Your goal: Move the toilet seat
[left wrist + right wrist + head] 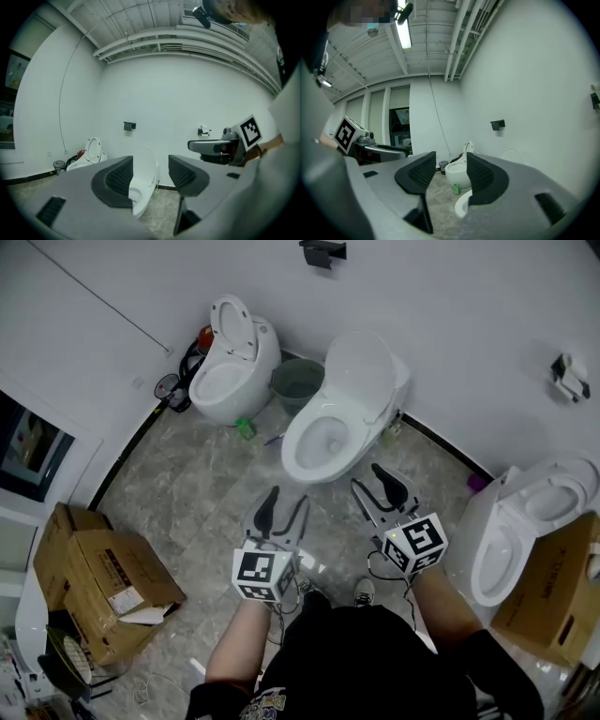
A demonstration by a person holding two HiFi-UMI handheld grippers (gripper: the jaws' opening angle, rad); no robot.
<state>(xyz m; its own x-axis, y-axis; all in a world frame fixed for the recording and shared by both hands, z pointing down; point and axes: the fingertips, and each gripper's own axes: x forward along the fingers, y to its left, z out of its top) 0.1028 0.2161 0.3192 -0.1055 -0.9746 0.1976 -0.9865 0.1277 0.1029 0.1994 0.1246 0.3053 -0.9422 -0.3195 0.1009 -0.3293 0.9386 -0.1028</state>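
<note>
Left gripper and right gripper hang just before the person, well short of the toilet; nothing is gripped, so the risks lie in the approach. From its own view the left gripper looks straight at the raised lid; I judge its fingers could close on that rather than the seat, which seems to lie flat on the bowl, though I cannot be sure; smooth plastic may slip from the ribbed pads, and a seat let go part way would slam. Two more toilets stand by, a left toilet and a right toilet, so the wrong one could be taken; a bottle and a bin near the base could be knocked.

Left fingers stand well apart, empty, touching nothing; right fingers stand apart too, empty, aimed more at the left toilet than the middle one.
</note>
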